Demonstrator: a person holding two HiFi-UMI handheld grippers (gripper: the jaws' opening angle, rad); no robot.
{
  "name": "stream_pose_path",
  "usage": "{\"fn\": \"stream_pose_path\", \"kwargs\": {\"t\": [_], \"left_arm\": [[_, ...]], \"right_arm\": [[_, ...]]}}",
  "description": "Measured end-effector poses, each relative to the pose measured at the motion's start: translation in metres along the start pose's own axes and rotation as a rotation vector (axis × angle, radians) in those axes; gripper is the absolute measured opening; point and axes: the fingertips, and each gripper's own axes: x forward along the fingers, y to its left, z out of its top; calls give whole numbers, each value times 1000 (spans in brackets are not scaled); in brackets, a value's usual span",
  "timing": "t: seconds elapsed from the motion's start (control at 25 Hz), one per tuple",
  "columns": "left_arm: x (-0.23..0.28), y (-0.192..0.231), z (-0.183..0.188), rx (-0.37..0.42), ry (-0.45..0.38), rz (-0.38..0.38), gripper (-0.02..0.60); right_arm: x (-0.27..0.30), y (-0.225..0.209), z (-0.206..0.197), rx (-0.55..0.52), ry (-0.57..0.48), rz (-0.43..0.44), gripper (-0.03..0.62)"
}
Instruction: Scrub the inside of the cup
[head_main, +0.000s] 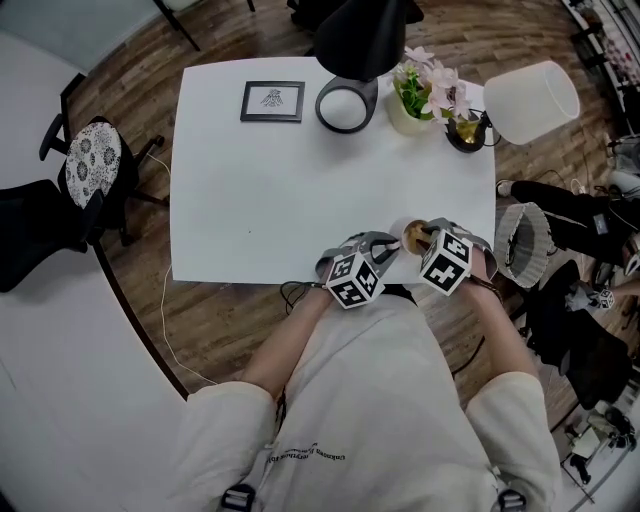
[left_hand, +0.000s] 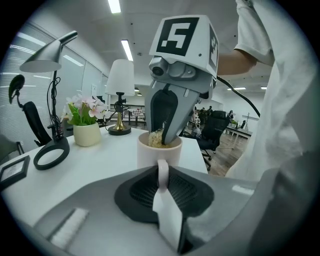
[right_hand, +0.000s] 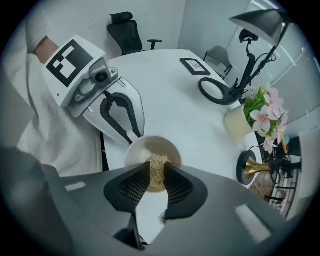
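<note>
The cup (head_main: 414, 236) stands at the table's (head_main: 260, 200) near edge, its handle (left_hand: 162, 167) pinched in the left gripper (left_hand: 163, 177), the right gripper's (right_hand: 157, 165) jaws clamped on a fibrous scrubber (right_hand: 159, 158) inside it: scrubbing looks under way, unfinished.

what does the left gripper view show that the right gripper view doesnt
Only the left gripper view: the cup handle clamped in its own jaws, the right gripper dipping into the cup, a white lampshade. Only the right gripper view: the cup's inside from above, the tan scrubber pinched in its jaws, the left gripper from outside. Both: cup, scrubber, flowerpot, black desk lamp.
</note>
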Motion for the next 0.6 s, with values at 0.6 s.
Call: {"fn": "stream_pose_path", "kwargs": {"t": [0.6], "left_arm": [[-2, 2, 0, -19, 13, 20, 52]], "right_arm": [[-2, 10, 2, 158, -80, 219, 107]]}}
